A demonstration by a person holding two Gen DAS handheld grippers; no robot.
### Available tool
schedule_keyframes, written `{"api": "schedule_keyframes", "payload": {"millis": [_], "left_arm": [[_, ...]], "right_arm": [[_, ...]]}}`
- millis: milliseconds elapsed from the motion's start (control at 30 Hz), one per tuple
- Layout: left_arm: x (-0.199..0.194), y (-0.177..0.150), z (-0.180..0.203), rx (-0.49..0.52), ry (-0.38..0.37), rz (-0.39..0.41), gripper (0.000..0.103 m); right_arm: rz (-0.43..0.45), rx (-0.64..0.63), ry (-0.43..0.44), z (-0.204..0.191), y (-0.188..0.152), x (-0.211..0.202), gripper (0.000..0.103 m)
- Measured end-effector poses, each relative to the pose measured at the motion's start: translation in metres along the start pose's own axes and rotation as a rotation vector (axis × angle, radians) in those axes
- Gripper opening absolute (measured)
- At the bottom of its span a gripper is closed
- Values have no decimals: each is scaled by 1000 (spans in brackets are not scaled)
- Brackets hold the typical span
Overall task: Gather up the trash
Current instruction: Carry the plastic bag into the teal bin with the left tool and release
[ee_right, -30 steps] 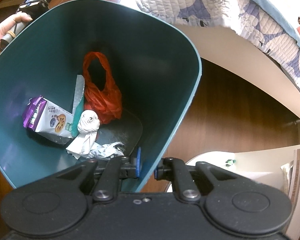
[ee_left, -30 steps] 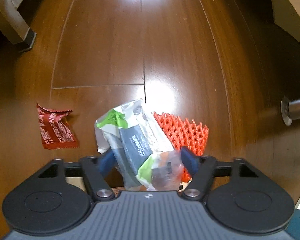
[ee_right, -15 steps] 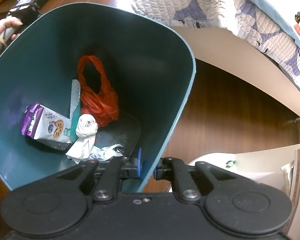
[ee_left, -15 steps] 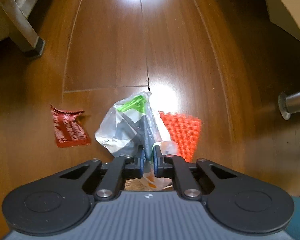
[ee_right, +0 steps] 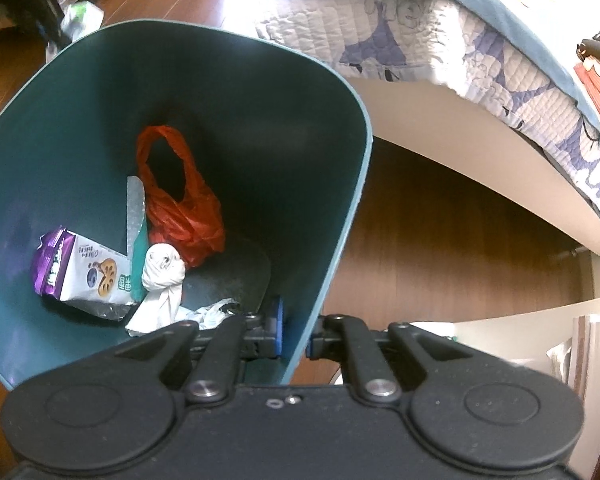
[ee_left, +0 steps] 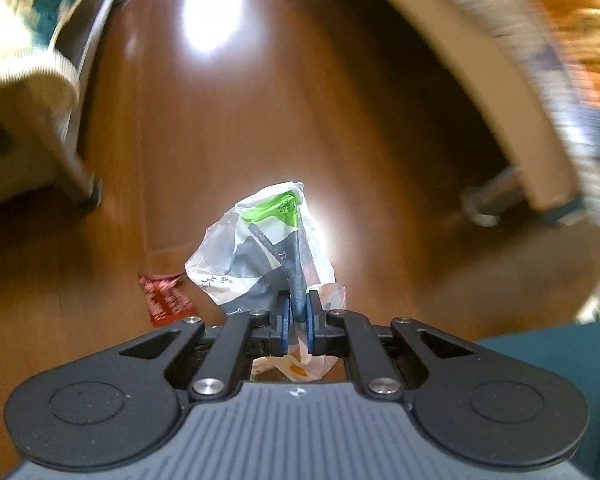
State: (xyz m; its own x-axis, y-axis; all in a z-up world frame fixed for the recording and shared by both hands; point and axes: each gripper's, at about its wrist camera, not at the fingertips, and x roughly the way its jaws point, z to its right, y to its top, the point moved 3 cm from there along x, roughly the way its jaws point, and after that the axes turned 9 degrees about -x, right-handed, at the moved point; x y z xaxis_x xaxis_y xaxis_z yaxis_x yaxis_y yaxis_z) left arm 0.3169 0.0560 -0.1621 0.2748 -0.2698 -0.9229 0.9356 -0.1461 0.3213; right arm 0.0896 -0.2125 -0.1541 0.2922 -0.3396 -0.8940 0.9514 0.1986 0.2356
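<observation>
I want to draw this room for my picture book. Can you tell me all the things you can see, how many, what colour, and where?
Crinkly wrapper: one, white, green and grey, pinched in the left gripper.
Flat wrapper: one, red, on the floor.
Bin: one, teal, its wall pinched by the right gripper.
Plastic bag: one, red-orange, inside the bin.
Snack packet: one, purple and white, inside the bin.
Knotted tissue: one, white, inside the bin.
Floor: brown wood.
Bed quilt: one, white with purple shapes, beyond the bin.
Left gripper: one, black with blue pads, jaws shut.
Right gripper: one, black with blue pads, jaws shut.
</observation>
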Motion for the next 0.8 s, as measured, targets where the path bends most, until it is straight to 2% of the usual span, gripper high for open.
{"api": "schedule_keyframes", "payload": {"millis": [267, 467, 600, 800], "left_arm": [[-97, -22, 58, 199, -115, 74, 7], [-146, -40, 103, 306, -226, 90, 7], [-157, -56, 133, 377, -291, 68, 7], [-141, -88, 169, 453, -315, 11, 7]], "right_arm": [[-3, -71, -26, -12, 10, -7, 9], [7, -108, -38, -16, 19, -11, 8], [17, -129, -40, -20, 24, -14, 8], [36, -148, -42, -24, 31, -17, 8]]}}
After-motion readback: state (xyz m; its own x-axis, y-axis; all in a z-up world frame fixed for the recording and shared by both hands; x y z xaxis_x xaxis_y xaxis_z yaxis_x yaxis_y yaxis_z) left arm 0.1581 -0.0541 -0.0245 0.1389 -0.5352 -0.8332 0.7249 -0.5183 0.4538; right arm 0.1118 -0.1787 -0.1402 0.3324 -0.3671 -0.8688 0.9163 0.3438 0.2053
